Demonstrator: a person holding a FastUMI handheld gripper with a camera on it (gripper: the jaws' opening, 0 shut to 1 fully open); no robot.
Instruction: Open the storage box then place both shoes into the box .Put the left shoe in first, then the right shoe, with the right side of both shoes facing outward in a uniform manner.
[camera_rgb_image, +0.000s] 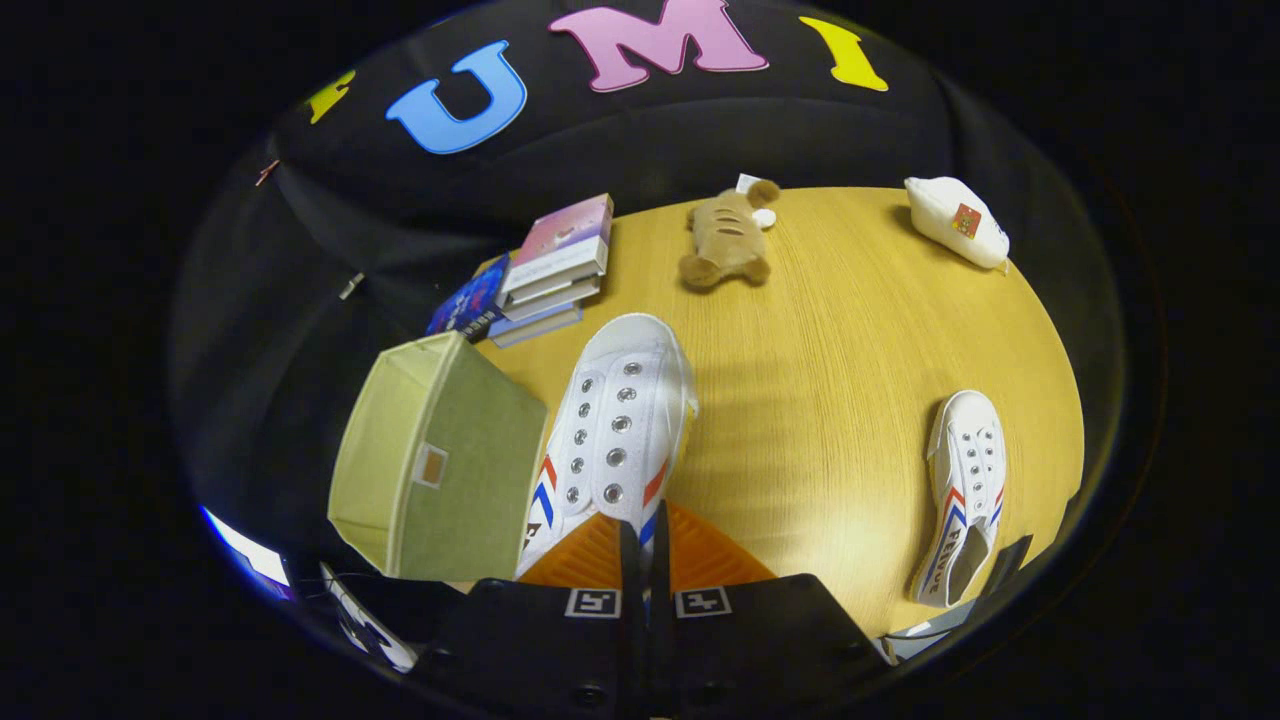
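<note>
A: Where's the gripper (645, 560) and what are its fingers doing?

B: It points forward and down over the wooden table (850, 400), and its two fingers are drawn almost together, pinching the rear part of a white shoe (615, 430). The shoe reaches away ahead of the fingers, toe pointing toward the far side of the table, eyelets facing up (red and blue stripes on both flanks).

A: So the jaws are narrow?

B: Very narrow, with a thin piece of the shoe's upper clamped between them.

A: And the storage box?

B: The green fabric box (440, 465) sits just beside that held shoe, on its left, at the table's edge. Its open mouth faces away to the left and a small tag shows on the near wall. I can't tell whether shoe and box touch.

A: The other shoe?

B: The second white shoe (962, 495) lies well apart to the right, near the table's edge, opening toward the gripper side.

A: Anything else around?

B: Beyond the box a stack of books (545, 270); farther off a brown plush toy (728, 245) and a white pouch (957, 222)
</note>
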